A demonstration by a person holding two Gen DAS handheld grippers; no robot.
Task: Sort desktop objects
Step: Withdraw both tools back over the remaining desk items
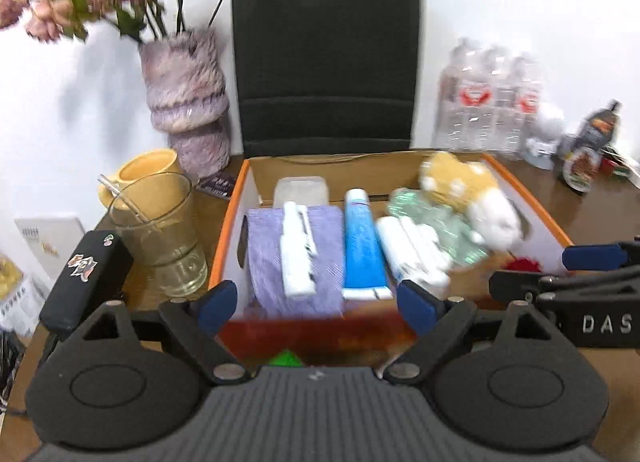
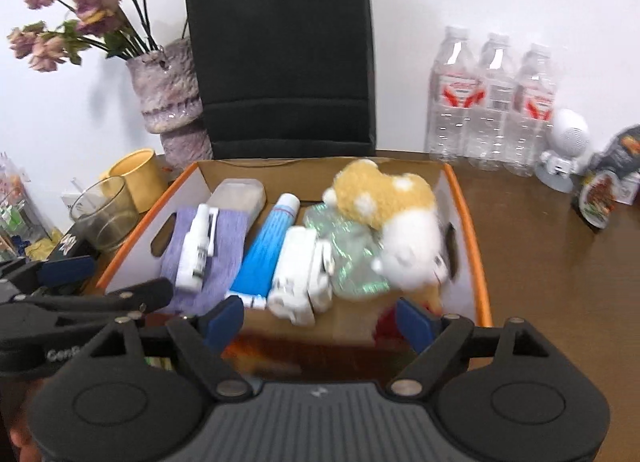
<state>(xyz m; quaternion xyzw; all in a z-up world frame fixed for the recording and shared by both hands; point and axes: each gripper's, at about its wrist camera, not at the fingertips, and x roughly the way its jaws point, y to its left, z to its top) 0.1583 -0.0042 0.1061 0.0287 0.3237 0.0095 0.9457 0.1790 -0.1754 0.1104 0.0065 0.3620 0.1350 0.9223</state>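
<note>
Nearest, the left gripper (image 1: 318, 304) stands with its blue-padded jaws spread wide and nothing between them, poised over the near edge of the orange-rimmed cardboard box (image 1: 230, 218). The right gripper (image 2: 320, 320) is likewise spread and empty, at the same near edge, just right of the left one.

Inside the box, side by side from left to right, lie a folded lilac cloth (image 1: 264, 246) with a white pen-shaped spray bottle (image 1: 296, 250) on top, a blue-and-white tube (image 1: 362, 246), a white plastic gadget (image 2: 300, 278), a shiny green foil packet (image 2: 352, 258) and a tan-and-white plush toy (image 2: 396, 218) resting on the packet. A frosted plastic case (image 1: 300, 188) sits behind the cloth.

Left of the box stand a clear drinking glass (image 1: 160, 230) and a yellow mug (image 1: 148, 170). Farther back are a fuzzy purple vase of dried flowers (image 1: 186, 102), a black paper bag (image 1: 326, 62) and three clear water bottles (image 2: 492, 102).
</note>
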